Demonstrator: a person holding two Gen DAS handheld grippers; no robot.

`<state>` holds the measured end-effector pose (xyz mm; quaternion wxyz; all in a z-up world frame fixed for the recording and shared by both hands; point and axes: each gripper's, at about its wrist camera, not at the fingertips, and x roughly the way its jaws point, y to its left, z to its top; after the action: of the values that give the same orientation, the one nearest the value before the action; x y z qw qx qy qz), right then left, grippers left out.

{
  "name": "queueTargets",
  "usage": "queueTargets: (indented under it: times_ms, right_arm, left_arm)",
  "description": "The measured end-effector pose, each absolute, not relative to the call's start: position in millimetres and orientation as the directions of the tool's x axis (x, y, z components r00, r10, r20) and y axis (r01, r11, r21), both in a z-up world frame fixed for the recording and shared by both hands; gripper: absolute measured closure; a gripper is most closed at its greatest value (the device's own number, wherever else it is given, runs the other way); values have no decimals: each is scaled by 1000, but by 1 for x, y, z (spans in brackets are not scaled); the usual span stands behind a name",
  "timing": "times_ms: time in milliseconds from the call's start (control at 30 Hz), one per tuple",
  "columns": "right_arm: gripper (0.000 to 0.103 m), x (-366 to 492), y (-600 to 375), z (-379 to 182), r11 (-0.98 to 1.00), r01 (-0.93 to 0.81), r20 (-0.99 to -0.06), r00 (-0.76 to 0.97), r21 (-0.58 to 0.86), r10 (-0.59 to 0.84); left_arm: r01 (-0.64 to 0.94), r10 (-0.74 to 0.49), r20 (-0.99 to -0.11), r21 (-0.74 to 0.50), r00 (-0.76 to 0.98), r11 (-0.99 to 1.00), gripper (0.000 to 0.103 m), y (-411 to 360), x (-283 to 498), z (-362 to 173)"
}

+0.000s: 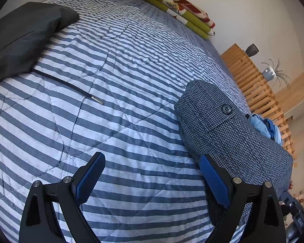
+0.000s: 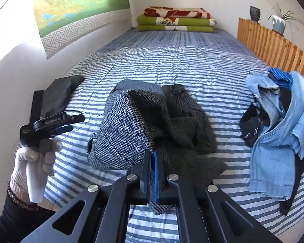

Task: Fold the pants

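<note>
**Checked pants pinched at the near edge of the bed**

Nearest the right wrist camera, the right gripper [image 2: 153, 158] is seen pressed together, its blue pads clamped on a fold of the checked pants [image 2: 127, 125] — a strip of the houndstooth cloth hangs down between the jaws. The pants are bunched in a heap on the striped quilt [image 2: 172, 60], near the middle of the bed's near end, with a dark inner side turned up on the right of the heap.

To the left, the left gripper [image 2: 64, 124] is held in a white-gloved hand [image 2: 33, 162] above the quilt, beside the heap. In the left wrist view, the left gripper [image 1: 152, 180] is seen spread wide, with nothing between its pads; its right finger lies just beside the pants [image 1: 229, 129], where a dark button [image 1: 226, 109] is shown on a flap.

Further off, a black garment [image 1: 24, 40] is laid at the left side of the bed, with a cord [image 1: 71, 85] trailing from it — a metal tip at its end. A pile of blue denim clothes [image 2: 277, 125] is heaped at the right side, near a wooden slatted rail [image 2: 273, 46].

At the far end, folded blankets [image 2: 175, 20] are stacked against the wall.
</note>
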<state>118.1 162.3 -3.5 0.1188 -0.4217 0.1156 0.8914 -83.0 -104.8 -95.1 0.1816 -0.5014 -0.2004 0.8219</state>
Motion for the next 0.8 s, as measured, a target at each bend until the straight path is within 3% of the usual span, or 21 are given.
queueTargets:
  times_ms: [200, 433, 567, 700, 800]
  right_arm:
    - [101, 119, 199, -9, -892, -412, -802, -587, 184, 105]
    - [101, 118, 237, -21, -815, -574, -811, -440, -76, 385]
    - [99, 127, 277, -40, -755, -655, -881, -341, -29, 329]
    - [80, 144, 270, -27, -740, -672, -851, -382, -11, 359]
    - [71, 149, 252, -11, -790, -611, -833, -462, 50, 305]
  left_arm:
    - [-137, 522, -750, -515, -406, -846, 7, -85, -82, -94]
    - [-136, 525, -747, -519, -408, -844, 7, -73, -86, -91]
    - [-146, 522, -753, -510, -401, -848, 7, -68, -85, -91]
    - [-153, 524, -756, -509, -393, -847, 7, -62, -82, -92]
    - [-162, 522, -760, -501, -388, -850, 7, -57, -82, -93]
